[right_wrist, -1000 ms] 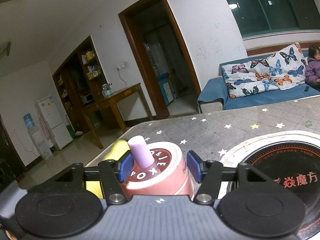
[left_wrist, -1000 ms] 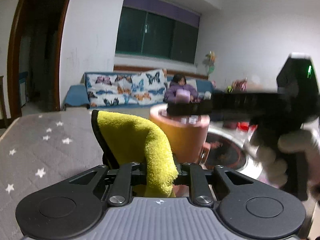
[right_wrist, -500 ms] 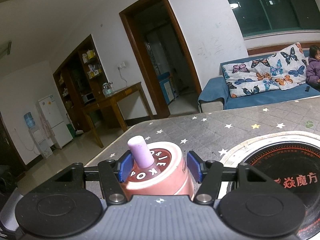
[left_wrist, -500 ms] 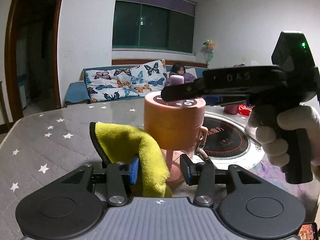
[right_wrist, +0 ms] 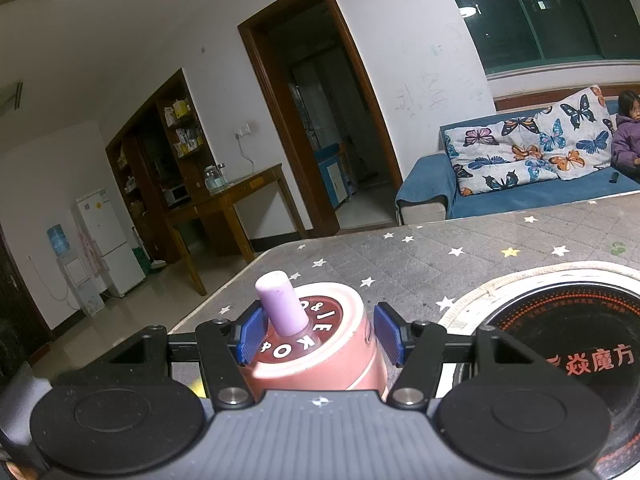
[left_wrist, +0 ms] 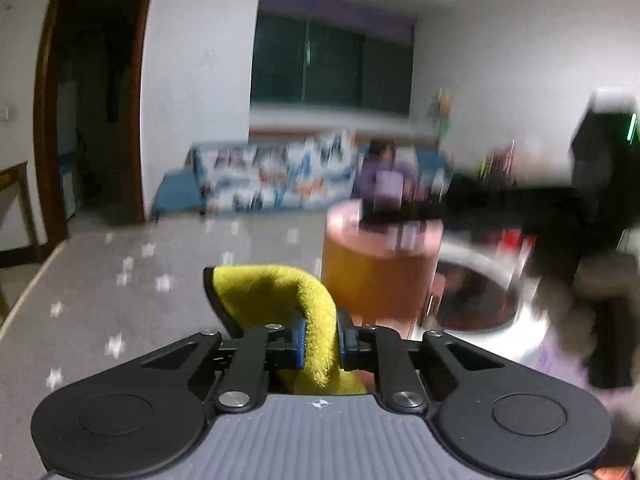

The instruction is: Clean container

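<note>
A pink container (right_wrist: 320, 344) with a dark red lid and a purple knob (right_wrist: 280, 304) sits between the blue pads of my right gripper (right_wrist: 316, 334), which is shut on it. In the left wrist view the same container (left_wrist: 376, 268) is blurred, just ahead and right of the cloth, with the right gripper reaching in from the right. My left gripper (left_wrist: 318, 344) is shut on a folded yellow cloth (left_wrist: 288, 300), held close to the container's left side. I cannot tell whether cloth and container touch.
A grey star-patterned table cover (right_wrist: 420, 256) lies under everything. A round black induction cooktop (right_wrist: 560, 340) with a white rim sits to the right of the container. A blue sofa (right_wrist: 520, 184) with a seated child is beyond the table's far edge.
My left gripper has swung with the cloth, so the container now sits lower and further right in its view, which is motion-blurred. The right gripper holds the container still.
</note>
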`<action>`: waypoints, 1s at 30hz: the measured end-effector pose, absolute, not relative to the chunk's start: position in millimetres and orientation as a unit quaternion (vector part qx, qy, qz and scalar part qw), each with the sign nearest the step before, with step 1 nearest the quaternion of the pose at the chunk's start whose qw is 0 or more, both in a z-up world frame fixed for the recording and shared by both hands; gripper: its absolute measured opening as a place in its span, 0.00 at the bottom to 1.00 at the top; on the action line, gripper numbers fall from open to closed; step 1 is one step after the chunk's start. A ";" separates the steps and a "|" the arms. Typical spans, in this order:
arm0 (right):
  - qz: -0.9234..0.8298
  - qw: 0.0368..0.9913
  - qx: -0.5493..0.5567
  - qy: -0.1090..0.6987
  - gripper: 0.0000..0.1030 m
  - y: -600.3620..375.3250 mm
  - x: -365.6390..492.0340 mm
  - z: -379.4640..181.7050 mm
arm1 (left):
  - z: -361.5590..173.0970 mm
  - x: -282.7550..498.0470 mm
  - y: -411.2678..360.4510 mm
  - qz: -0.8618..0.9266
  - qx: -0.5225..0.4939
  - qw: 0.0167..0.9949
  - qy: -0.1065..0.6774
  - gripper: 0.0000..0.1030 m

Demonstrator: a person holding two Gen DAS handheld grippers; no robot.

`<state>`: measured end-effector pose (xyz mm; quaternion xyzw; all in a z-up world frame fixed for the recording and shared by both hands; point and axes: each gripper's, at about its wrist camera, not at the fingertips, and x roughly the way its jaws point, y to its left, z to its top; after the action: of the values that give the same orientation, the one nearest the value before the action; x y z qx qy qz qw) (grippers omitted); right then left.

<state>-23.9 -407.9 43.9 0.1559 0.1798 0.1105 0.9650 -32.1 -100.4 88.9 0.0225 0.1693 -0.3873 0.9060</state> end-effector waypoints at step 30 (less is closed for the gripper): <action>0.110 0.963 0.166 0.179 0.59 -407.1 -22.7 41.3 | 37.9 -20.1 -108.2 -0.404 0.024 0.883 0.239 0.16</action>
<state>-22.7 -407.1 41.3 0.1658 0.1793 0.1104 0.9634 -20.1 -108.2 37.9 0.0241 0.2386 -0.4035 0.8830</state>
